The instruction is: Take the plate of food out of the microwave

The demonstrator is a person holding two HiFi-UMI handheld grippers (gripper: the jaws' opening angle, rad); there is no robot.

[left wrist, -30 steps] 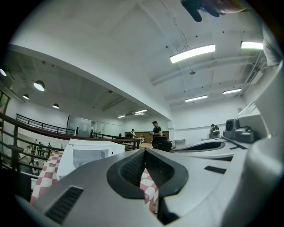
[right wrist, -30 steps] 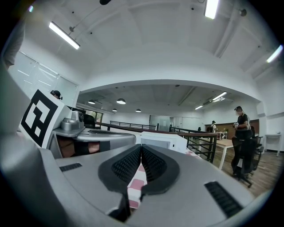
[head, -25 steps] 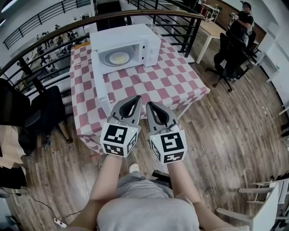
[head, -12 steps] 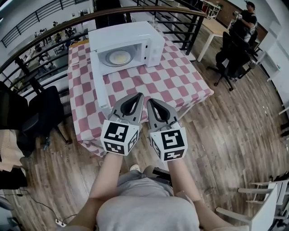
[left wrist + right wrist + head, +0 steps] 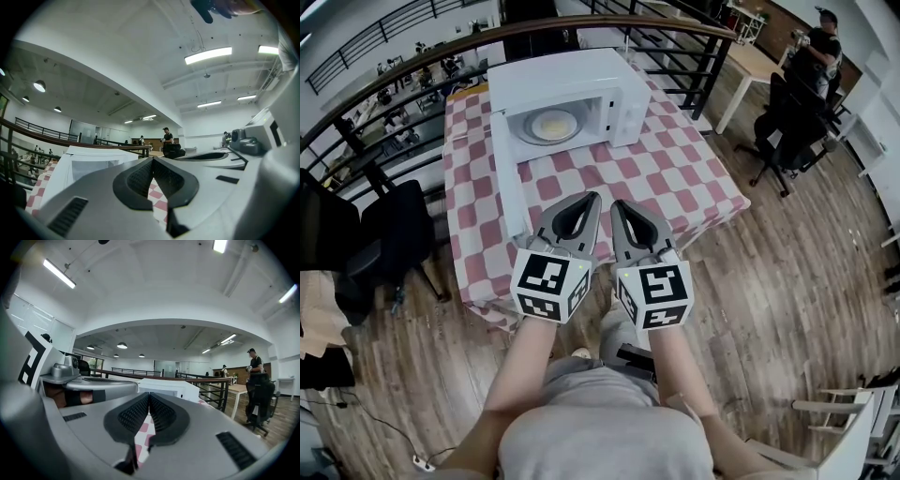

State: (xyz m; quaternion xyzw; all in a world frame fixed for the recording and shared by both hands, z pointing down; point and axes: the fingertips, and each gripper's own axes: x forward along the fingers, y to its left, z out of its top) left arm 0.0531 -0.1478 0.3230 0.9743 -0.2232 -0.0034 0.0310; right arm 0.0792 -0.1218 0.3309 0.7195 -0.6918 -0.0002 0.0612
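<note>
Seen from the head camera looking steeply down, a white microwave (image 5: 581,84) stands at the far side of a tabletop (image 5: 675,178) covered with a red and white checked cloth. Its door (image 5: 508,178) is swung wide open to the left. Inside the oven sits the plate (image 5: 553,125), round and pale, carrying light yellowish food.

Two bare forearms reach forward from the bottom of the picture, each hand holding a grey gripper with a black and white marker cube at its back. The left gripper (image 5: 592,198) and the right gripper (image 5: 617,204) lie side by side, level, over the near edge of the tabletop. Both point towards the microwave and are well apart from it.

In the left gripper view the jaws meet at their tips, with nothing between them; only checked cloth shows through the gap behind the tips. In the right gripper view the jaws are likewise pressed together and empty.

Behind the tabletop runs a dark railing (image 5: 412,66). The floor (image 5: 769,281) is wood. At far right a person (image 5: 811,56) stands near an office chair (image 5: 783,131).
</note>
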